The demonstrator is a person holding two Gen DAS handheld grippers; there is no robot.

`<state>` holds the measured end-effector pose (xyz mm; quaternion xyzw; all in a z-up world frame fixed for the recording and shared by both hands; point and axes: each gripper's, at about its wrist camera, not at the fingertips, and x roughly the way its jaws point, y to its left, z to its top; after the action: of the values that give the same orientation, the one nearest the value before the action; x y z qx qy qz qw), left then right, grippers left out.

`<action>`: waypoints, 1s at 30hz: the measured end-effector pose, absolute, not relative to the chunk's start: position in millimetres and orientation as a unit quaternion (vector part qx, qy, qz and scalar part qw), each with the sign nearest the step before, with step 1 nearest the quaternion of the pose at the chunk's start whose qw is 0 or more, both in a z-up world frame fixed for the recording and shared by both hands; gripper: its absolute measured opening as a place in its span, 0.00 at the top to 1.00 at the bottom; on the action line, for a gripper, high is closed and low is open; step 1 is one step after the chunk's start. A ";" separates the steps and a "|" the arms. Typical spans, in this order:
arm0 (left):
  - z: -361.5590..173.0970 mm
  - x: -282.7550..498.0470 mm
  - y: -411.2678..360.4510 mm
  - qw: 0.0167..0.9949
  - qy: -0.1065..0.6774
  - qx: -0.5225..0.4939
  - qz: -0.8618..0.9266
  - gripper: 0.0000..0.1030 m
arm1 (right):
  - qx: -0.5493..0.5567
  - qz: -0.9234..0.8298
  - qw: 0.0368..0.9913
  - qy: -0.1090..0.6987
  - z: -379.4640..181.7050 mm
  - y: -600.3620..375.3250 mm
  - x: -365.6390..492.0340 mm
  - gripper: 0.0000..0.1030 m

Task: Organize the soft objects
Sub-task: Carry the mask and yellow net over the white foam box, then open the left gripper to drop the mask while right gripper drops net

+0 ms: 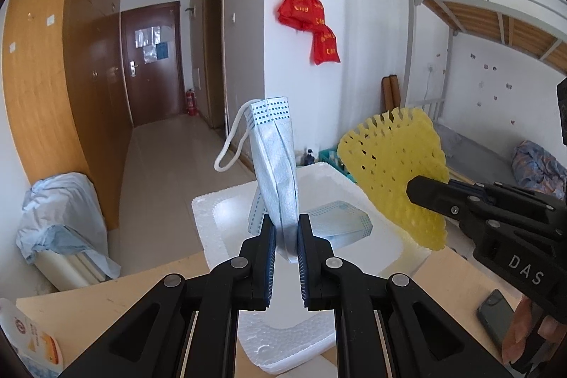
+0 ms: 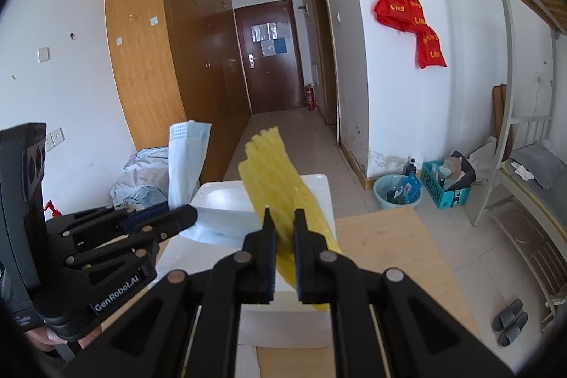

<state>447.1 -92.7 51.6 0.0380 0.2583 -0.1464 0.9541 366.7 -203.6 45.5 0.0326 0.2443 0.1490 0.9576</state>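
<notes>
My left gripper (image 1: 286,229) is shut on a pale blue face mask (image 1: 276,162), which stands upright above a white foam box (image 1: 209,218); its white ear loop (image 1: 230,144) hangs to the left. Another blue mask (image 1: 340,222) lies flat inside the box. My right gripper (image 2: 284,225) is shut on a yellow foam net sleeve (image 2: 280,179), held over the same foam box (image 2: 226,193). In the left wrist view the yellow sleeve (image 1: 397,165) and right gripper (image 1: 425,192) hover at the box's right side. The left gripper (image 2: 177,216) with its mask (image 2: 186,162) shows at the left.
The box rests on a wooden table (image 2: 389,247). A dark phone (image 1: 496,314) lies at its right and a printed packet (image 1: 32,339) at its left. A flat foam lid (image 1: 283,342) lies near me. On the floor are a cloth-covered bundle (image 1: 60,225), a basin (image 2: 398,192) and slippers (image 2: 510,321).
</notes>
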 end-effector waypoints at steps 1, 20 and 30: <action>51.1 447.6 -93.1 0.955 0.259 0.040 -0.142 0.88 | 0.034 0.148 0.958 0.244 46.0 -204.1 367.9 0.89; 51.5 455.6 -92.0 0.958 0.264 0.041 -0.102 0.47 | 0.034 0.150 0.957 0.245 46.7 -201.6 371.2 0.89; 58.6 450.7 -80.0 0.966 0.243 0.031 -0.079 0.20 | 0.032 0.150 0.957 0.247 45.9 -203.7 370.8 0.89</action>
<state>450.7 -80.0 58.6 0.0311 0.2434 -0.0789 0.9662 370.8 -203.7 45.9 0.0320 0.2470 0.1499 0.9568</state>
